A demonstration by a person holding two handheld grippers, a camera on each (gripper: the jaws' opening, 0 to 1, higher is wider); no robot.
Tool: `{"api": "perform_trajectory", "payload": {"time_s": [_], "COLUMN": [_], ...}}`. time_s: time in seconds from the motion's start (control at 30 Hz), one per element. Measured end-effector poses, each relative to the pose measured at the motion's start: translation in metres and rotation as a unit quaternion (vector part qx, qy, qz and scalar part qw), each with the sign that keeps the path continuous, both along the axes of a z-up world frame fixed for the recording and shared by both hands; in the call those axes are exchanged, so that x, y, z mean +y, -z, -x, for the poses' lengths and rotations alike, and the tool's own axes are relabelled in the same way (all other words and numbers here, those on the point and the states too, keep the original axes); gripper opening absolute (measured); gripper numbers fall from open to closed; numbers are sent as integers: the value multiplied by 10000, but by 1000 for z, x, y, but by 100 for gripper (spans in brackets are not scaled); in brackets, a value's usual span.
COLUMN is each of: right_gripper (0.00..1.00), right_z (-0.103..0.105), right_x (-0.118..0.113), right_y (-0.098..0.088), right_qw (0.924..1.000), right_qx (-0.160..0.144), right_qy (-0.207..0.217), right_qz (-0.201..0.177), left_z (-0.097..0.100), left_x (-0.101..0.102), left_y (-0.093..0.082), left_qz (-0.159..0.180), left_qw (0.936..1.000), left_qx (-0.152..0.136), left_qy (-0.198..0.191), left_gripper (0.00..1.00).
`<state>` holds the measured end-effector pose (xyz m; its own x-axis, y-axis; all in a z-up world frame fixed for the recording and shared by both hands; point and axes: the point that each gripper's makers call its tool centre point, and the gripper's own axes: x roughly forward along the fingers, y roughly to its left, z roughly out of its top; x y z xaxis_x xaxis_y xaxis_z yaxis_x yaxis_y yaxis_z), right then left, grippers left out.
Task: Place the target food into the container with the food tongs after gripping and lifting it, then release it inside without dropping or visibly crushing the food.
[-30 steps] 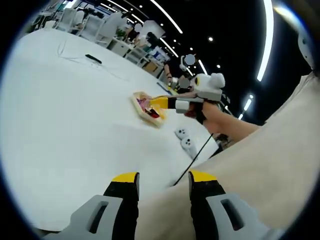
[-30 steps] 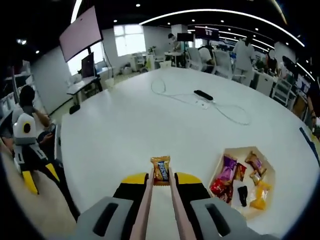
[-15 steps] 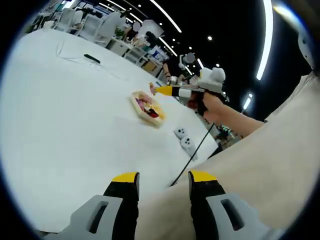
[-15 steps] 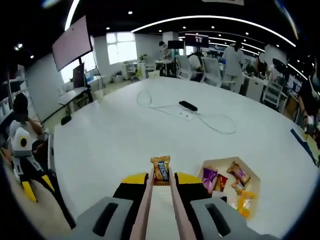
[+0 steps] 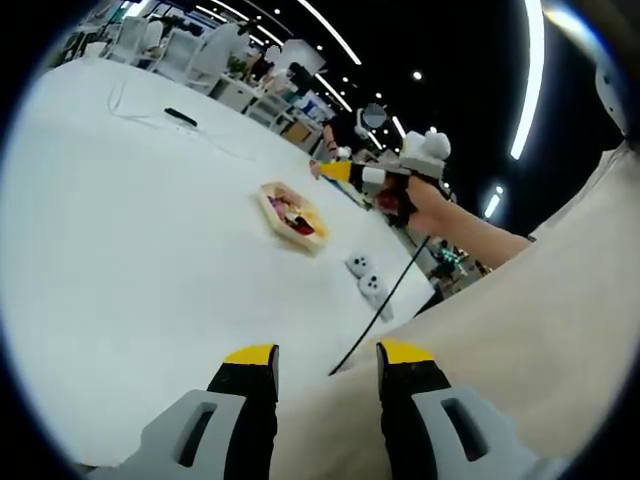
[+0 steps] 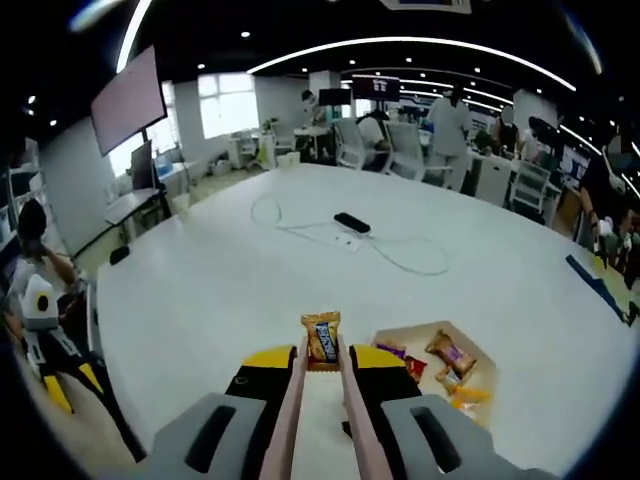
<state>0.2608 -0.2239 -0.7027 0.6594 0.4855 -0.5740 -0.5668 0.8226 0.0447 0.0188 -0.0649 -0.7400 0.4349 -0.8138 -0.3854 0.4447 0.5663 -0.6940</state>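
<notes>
On the table: one wide white tabletop [image 6: 200, 290] is seen in both views, with one black power strip [image 6: 351, 222] lying on it, a thin cable looped around it.
Left gripper: one left gripper [image 5: 325, 362] is shown with yellow-tipped black jaws parted and nothing between them; a beige sleeve is seen past the jaws, in the left gripper view.
Small white items: two small white rounded objects [image 5: 366, 279] are seen on the table just beside the container in the left gripper view; what they are cannot be told.
Tongs: one pair of pale pink food tongs [image 6: 318, 420] is clamped between the jaws of the right gripper [image 6: 321, 357]. The two arms are drawn nearly together, with a narrow gap, and the tips are closed on the snack.
Target food: one small orange-wrapped snack packet with a blue label [image 6: 321, 338] is held upright at the tong tips, above the table and left of the container, not inside it. No crushing of the wrapper can be seen.
Container: one shallow pale angular tray [image 6: 483, 357] is set on the table to the right of the tongs in the right gripper view.
Container contents: about five wrapped snacks [image 6: 445, 353] are counted, in purple, red, brown and yellow wrappers; an exact count cannot be told.
Right hand: in the left gripper view one hand [image 5: 405, 195] is seen holding the right gripper in the air beyond the tray.
</notes>
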Motion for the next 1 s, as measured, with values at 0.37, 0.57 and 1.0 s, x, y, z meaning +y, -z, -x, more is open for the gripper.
{"api": "perform_trajectory", "payload": {"time_s": [0.37,0.57,1.0], "right_gripper": [19,20,20], "right_z": [-9,-11,-20], "right_x": [-17,-24,-44], "right_y": [-5,-7,-8], "right_qw": [9997,9994,9981], "right_qx": [-51,-54,-85], "right_qy": [233,337,606], "right_qz": [-45,-72,-106], "left_z": [-3,-4,-4], "left_x": [-2,-3,-2], "left_y": [-2,-2,-1], "left_qz": [-5,-1,5], "left_qw": [10000,10000,10000], "left_qx": [-25,-31,-18], "left_qy": [49,59,48], "left_gripper": [38,38,38]}}
